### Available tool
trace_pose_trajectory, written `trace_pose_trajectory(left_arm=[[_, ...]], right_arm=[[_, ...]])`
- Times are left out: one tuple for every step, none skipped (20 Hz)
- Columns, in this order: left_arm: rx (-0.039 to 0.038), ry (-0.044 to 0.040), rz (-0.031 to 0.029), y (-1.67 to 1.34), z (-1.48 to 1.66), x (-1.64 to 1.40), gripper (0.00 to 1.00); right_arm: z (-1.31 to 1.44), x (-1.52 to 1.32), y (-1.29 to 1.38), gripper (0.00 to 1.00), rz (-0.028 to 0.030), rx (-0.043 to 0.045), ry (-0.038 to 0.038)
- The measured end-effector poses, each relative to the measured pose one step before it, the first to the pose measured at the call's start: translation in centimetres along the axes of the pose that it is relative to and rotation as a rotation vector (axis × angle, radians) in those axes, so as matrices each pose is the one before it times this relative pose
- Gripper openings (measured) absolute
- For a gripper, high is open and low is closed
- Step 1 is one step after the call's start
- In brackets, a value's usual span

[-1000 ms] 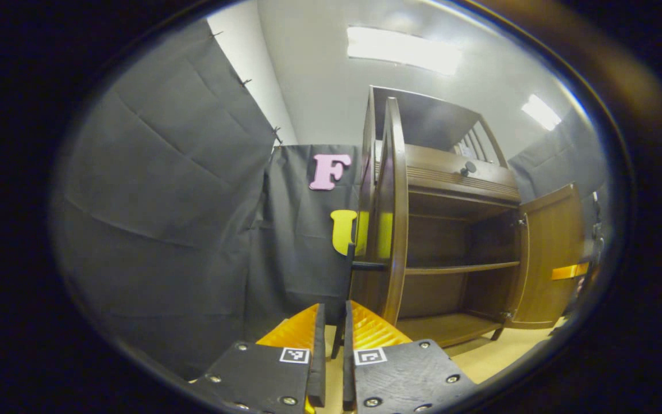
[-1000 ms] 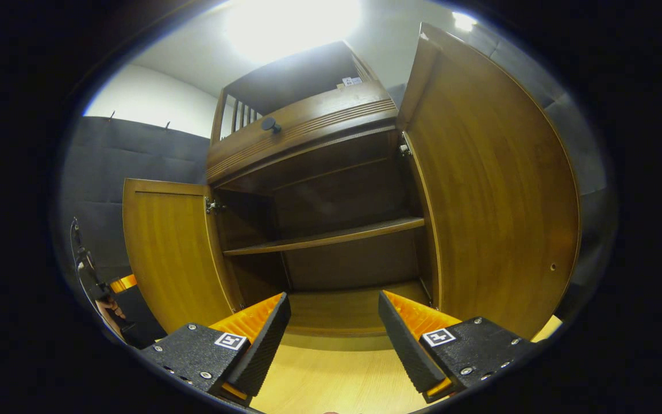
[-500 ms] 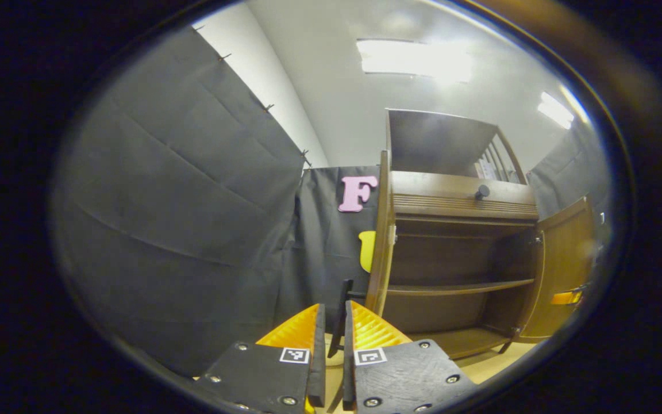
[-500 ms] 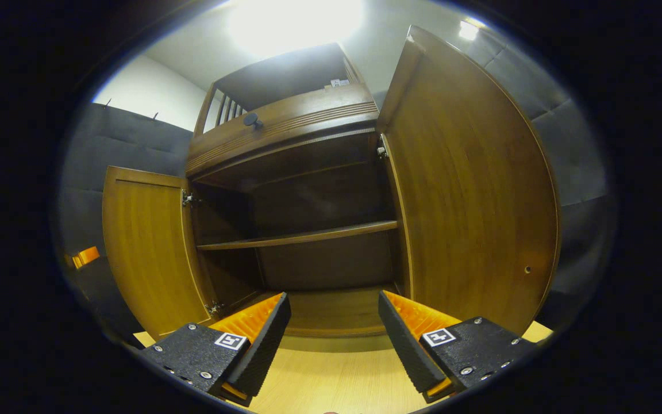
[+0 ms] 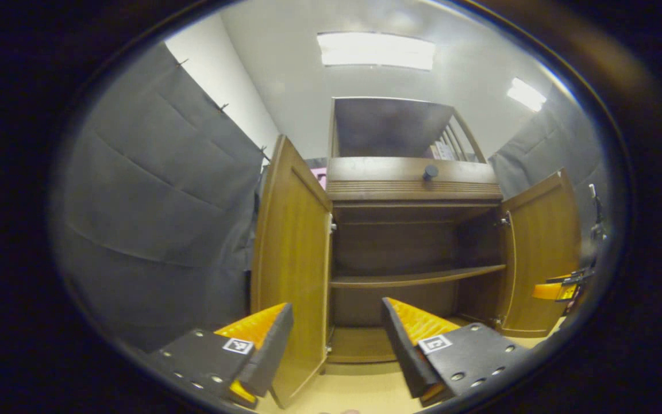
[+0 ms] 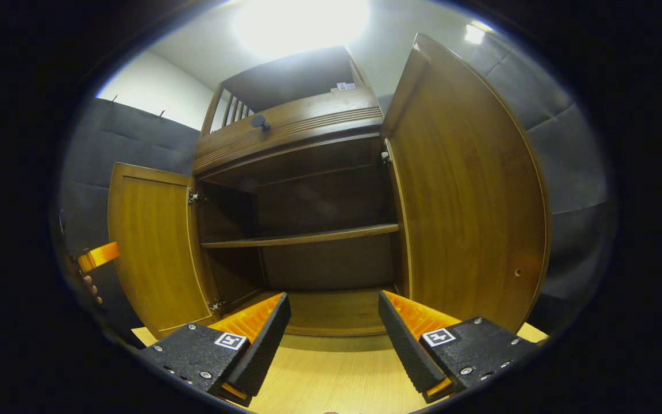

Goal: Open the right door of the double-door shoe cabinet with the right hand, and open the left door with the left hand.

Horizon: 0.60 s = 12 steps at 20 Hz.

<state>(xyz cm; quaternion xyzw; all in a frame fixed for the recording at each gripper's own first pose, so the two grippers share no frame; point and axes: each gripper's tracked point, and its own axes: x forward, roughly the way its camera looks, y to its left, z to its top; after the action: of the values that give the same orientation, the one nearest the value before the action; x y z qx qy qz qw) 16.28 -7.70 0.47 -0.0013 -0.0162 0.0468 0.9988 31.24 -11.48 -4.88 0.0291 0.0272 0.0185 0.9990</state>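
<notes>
While the left gripper view takes the shoe cabinet (image 5: 417,190) head-on with a ceiling light (image 5: 376,50) above, the right gripper view adds a hand (image 6: 91,286) at its left edge. Both doors stand open: left door (image 5: 292,253), right door (image 6: 469,195). One shelf (image 6: 302,237) spans inside. The left gripper (image 5: 337,339) and right gripper (image 6: 334,333) point forward at the cabinet, fingers apart, holding nothing.

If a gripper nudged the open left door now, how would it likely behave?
The left door would probably swing stiffly as one rigid wooden panel, pivoting on its hinges rather than flexing. Its glossy face looks slippery, so a push might slide. The shoe cabinet seems heavy enough to stay put.
</notes>
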Motion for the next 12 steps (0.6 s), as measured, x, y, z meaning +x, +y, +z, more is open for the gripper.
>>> trace_pose_trajectory(left_arm=[[0.00256, 0.0183, -0.00999, -0.752, -0.408, 0.459, 1.0], [0.00231, 0.00441, -0.00452, -0.632, -0.107, 0.695, 1.0], [-0.00263, -0.00505, -0.00266, -0.218, 0.185, 0.998, 1.0], [-0.00788, -0.00361, -0.00343, -0.283, 0.132, 0.676, 1.0], [-0.0105, -0.00177, -0.00382, -0.16, -0.123, 0.421, 1.0], [-0.00823, 0.00371, -0.00238, -0.204, -0.042, 0.601, 1.0], [-0.00555, 0.00548, -0.00097, -0.017, -0.153, 0.006, 1.0], [-0.00316, 0.00437, -0.00078, -0.147, -0.107, 0.373, 1.0], [-0.00019, 0.00245, -0.0022, -0.124, -0.077, 0.188, 1.0], [0.00156, 0.00516, 0.00108, -0.148, -0.148, 0.357, 1.0], [0.00285, 0.00695, -0.00098, -0.118, -0.247, 0.152, 1.0], [0.00215, 0.00745, -0.00106, -0.171, -0.212, 0.327, 1.0]], right_arm=[[-0.071, 0.05, -0.059, 0.91, -0.00125, -0.0061, -0.00043], [-0.091, 0.098, 0.061, 0.91, -0.00102, -0.0081, 0.00574], [-0.04, -0.039, -0.08, 0.95, 0.00185, -0.00954, 0.00836], [0.005, -0.037, -0.086, 0.95, -0.00065, -0.01209, 0.00837], [-0.064, -0.227, -0.262, 0.91, -0.00235, -0.01497, 0.00606], [0.163, -0.064, -0.082, 0.91, 0.00094, -0.01707, -0.00121], [0.176, 0.063, -0.108, 0.95, 0.00428, -0.01541, -0.00544], [0.23, 0.154, 0.101, 0.95, 0.00651, -0.0122, -0.00502], [0.132, 0.16, 0.096, 0.95, 0.00666, -0.00761, -0.00293], [0.035, 0.161, 0.124, 0.91, 0.00664, -0.00443, -0.00049], [0.018, 0.261, 0.118, 0.95, 0.006, -0.00303, 0.001], [-0.138, 0.334, 0.235, 0.95, 0.00702, -0.00267, 0.00441]])
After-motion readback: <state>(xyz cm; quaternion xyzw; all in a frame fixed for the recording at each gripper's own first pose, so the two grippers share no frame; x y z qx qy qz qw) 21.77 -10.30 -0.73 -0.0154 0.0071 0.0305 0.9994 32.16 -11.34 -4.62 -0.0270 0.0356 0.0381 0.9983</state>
